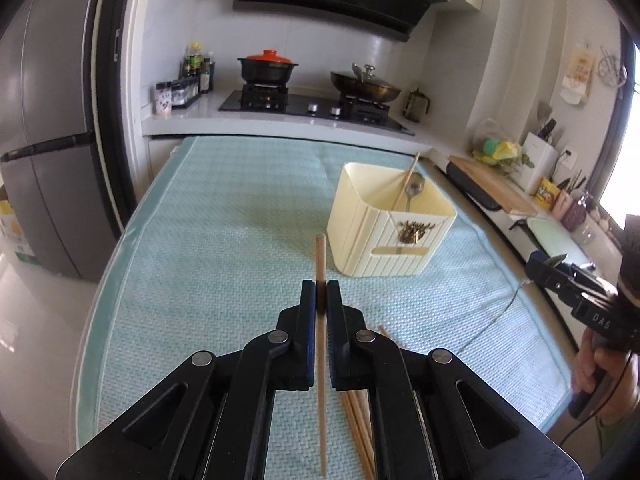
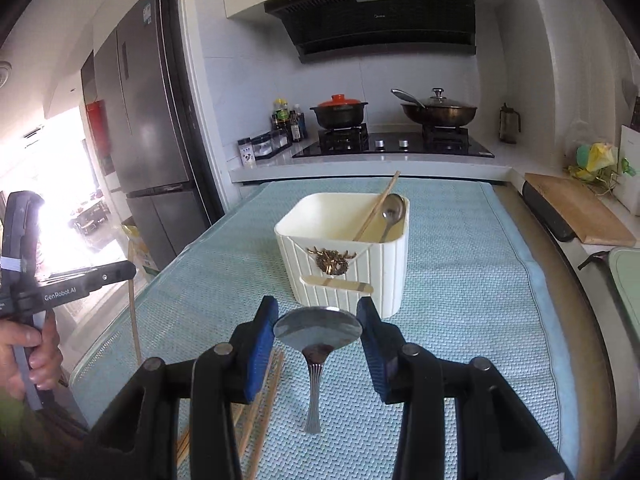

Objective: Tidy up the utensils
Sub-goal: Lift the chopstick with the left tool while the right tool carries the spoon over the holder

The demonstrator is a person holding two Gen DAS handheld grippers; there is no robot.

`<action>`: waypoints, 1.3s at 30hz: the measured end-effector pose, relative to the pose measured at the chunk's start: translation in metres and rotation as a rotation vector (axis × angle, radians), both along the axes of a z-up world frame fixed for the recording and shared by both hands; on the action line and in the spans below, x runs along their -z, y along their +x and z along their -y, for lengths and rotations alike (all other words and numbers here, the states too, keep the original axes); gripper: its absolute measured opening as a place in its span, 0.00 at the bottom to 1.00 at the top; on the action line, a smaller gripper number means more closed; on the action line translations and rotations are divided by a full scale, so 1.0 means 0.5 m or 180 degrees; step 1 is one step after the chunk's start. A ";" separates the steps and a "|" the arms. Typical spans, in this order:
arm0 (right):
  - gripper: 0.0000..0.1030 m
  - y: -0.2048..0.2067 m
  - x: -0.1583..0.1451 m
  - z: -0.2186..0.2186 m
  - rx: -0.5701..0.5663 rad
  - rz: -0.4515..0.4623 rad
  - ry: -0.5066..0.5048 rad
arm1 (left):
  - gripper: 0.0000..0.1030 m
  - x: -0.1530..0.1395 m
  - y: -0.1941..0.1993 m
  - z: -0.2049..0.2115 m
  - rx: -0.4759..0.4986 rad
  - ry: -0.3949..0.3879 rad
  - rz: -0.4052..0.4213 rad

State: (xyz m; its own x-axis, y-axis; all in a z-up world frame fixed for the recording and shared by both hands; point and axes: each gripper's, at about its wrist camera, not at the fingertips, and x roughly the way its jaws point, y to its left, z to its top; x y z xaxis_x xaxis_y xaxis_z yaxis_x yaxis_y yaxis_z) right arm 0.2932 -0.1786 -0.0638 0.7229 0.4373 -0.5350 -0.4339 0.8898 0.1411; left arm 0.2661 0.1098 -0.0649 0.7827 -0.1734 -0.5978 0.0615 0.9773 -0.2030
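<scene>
My left gripper [image 1: 321, 288] is shut on a wooden chopstick [image 1: 320, 256] and holds it above the mat, short of the cream utensil holder [image 1: 384, 240]. The holder [image 2: 340, 272] has a chopstick [image 2: 376, 208] and a metal spoon [image 2: 391, 212] inside. My right gripper [image 2: 318, 312] is shut on the bowl of a metal spoon [image 2: 318, 328], handle hanging down, in front of the holder. Several loose chopsticks [image 1: 358, 424] lie on the mat below the left gripper; they also show in the right wrist view [image 2: 260, 408].
A light blue mat [image 1: 224, 240] covers the table. Behind it is a counter with a stove [image 1: 312, 108], a pot and a wok. A cutting board [image 2: 576, 208] and a fridge [image 1: 44, 120] flank the table.
</scene>
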 end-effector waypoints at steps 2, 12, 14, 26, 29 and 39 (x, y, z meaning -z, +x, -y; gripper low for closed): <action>0.40 -0.010 -0.011 -0.001 0.0000 0.0049 -0.0008 | 0.03 -0.011 -0.001 -0.005 -0.0003 -0.0040 0.0049; 0.40 -0.008 -0.061 0.008 -0.0007 0.0186 -0.0017 | 0.03 -0.054 0.015 -0.007 -0.0003 -0.0123 0.0192; 0.40 -0.002 -0.075 0.010 -0.0007 0.0214 -0.0016 | 0.03 -0.071 0.023 -0.004 0.0024 -0.0138 0.0228; 0.40 0.103 -0.198 -0.002 -0.0029 0.0439 -0.0028 | 0.03 -0.218 0.135 0.032 0.0162 -0.0019 0.0505; 0.40 0.146 -0.238 -0.012 0.0006 0.0537 -0.0027 | 0.03 -0.262 0.179 0.047 0.0176 0.0017 0.0580; 0.40 0.306 -0.254 -0.050 0.0166 0.0592 -0.0041 | 0.03 -0.308 0.344 0.111 0.0100 -0.0006 0.0756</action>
